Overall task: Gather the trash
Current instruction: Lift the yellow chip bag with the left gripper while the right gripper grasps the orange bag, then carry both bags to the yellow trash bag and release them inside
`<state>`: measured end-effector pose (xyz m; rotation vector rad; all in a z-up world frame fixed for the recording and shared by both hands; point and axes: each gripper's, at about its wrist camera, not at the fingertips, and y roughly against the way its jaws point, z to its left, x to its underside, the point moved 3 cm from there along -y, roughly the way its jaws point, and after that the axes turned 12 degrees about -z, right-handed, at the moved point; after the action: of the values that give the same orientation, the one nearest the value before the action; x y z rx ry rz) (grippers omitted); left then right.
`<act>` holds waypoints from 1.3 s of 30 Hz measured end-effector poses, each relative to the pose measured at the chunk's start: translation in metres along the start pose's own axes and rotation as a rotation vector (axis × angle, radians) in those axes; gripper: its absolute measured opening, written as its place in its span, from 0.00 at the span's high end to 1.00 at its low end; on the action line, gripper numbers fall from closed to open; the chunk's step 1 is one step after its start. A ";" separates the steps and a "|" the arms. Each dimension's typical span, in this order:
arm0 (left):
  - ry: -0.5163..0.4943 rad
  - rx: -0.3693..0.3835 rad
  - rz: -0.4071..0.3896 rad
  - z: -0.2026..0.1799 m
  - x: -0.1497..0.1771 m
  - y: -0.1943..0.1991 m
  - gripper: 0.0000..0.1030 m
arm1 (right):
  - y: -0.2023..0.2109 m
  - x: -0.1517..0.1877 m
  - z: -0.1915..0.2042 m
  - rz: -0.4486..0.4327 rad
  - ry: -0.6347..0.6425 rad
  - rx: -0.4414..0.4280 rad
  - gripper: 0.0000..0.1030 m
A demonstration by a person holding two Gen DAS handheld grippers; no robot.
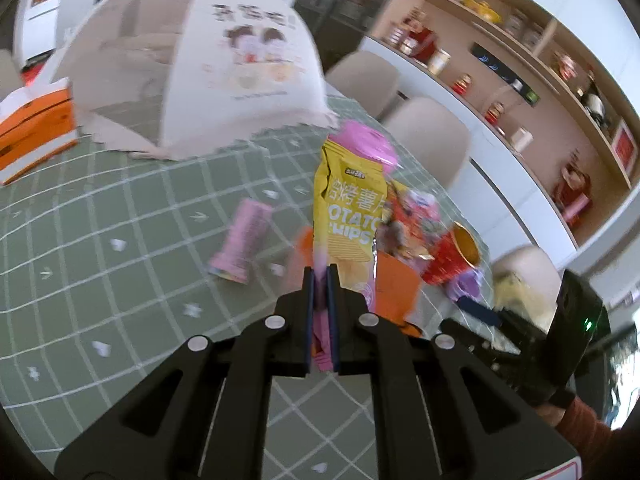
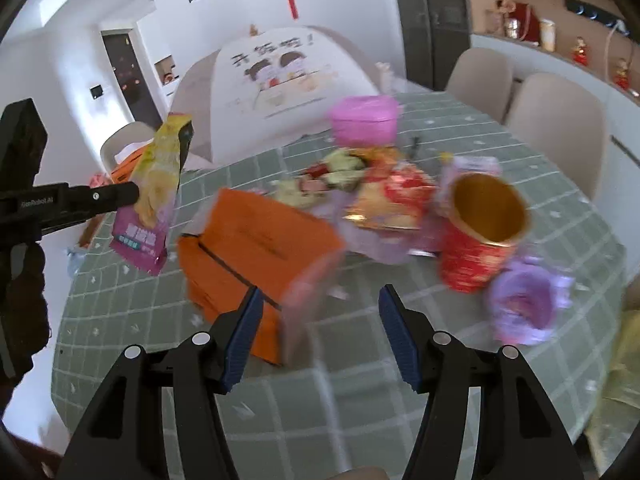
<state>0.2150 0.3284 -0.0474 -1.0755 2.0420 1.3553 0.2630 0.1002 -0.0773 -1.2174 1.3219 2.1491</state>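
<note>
My left gripper [image 1: 320,276] is shut on the lower end of a yellow and pink potato chips bag [image 1: 348,208], which stands up above the fingers. The right wrist view shows that bag [image 2: 156,188] hanging in the air at the left, with the left gripper [image 2: 134,194] clamped on it. My right gripper [image 2: 320,296] is open wide. An orange box [image 2: 248,240] lies blurred on the green checked tablecloth [image 2: 360,400] just ahead of it, its near corner between the fingertips, with neither pad pressing on it.
A heap of wrappers [image 2: 384,196], a red can with a gold inside [image 2: 480,236], a crumpled purple wrapper [image 2: 524,304] and a pink tub [image 2: 364,120] sit ahead and right. A pink packet [image 1: 244,236] lies further left. A mesh food cover [image 2: 288,80] stands behind; chairs [image 2: 560,128] line the right edge.
</note>
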 end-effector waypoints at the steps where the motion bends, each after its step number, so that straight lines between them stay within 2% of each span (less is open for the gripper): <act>1: 0.014 -0.008 -0.009 0.007 -0.003 0.003 0.94 | -0.008 -0.001 0.005 0.005 -0.001 0.014 0.45; 2: 0.023 -0.016 -0.017 0.012 -0.005 0.006 0.94 | -0.017 -0.002 0.007 0.017 0.000 0.040 0.45; 5: 0.041 -0.039 -0.030 0.025 -0.007 0.014 0.94 | -0.055 0.004 0.008 0.133 -0.046 0.098 0.45; 7: 0.047 -0.051 -0.028 0.031 -0.003 0.016 0.94 | -0.066 0.009 0.007 0.179 -0.112 0.066 0.45; 9: 0.053 -0.062 -0.021 0.035 0.000 0.017 0.94 | -0.066 0.010 0.013 0.171 -0.162 -0.061 0.54; 10: 0.063 -0.068 -0.015 0.039 0.002 0.016 0.94 | -0.065 0.009 0.016 0.177 -0.154 -0.095 0.76; 13: 0.087 -0.082 -0.011 0.045 0.002 0.017 0.94 | -0.052 -0.005 0.024 0.152 -0.060 -0.067 0.85; 16: 0.085 -0.080 -0.040 0.036 -0.008 0.020 0.94 | -0.024 -0.035 0.024 0.083 -0.020 -0.069 0.87; 20: 0.056 -0.042 -0.113 -0.002 -0.028 0.027 0.94 | 0.019 -0.075 0.006 -0.024 -0.011 -0.048 0.87; 24: 0.030 0.025 -0.158 -0.052 -0.042 0.025 0.94 | 0.071 -0.103 -0.035 -0.116 -0.009 0.021 0.87; 26: 0.006 0.051 -0.162 -0.076 -0.048 0.019 0.94 | 0.100 -0.111 -0.060 -0.167 0.001 0.088 0.87; 32: -0.097 0.151 -0.172 -0.168 -0.058 -0.005 0.94 | 0.167 -0.113 -0.134 -0.236 -0.020 0.241 0.87; 39: -0.216 0.297 -0.079 -0.290 -0.024 -0.052 0.94 | 0.243 -0.079 -0.232 -0.273 -0.083 0.420 0.87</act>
<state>0.2837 0.0619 0.0598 -0.8321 1.9430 1.0387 0.2628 -0.2094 0.0754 -1.0533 1.3890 1.6128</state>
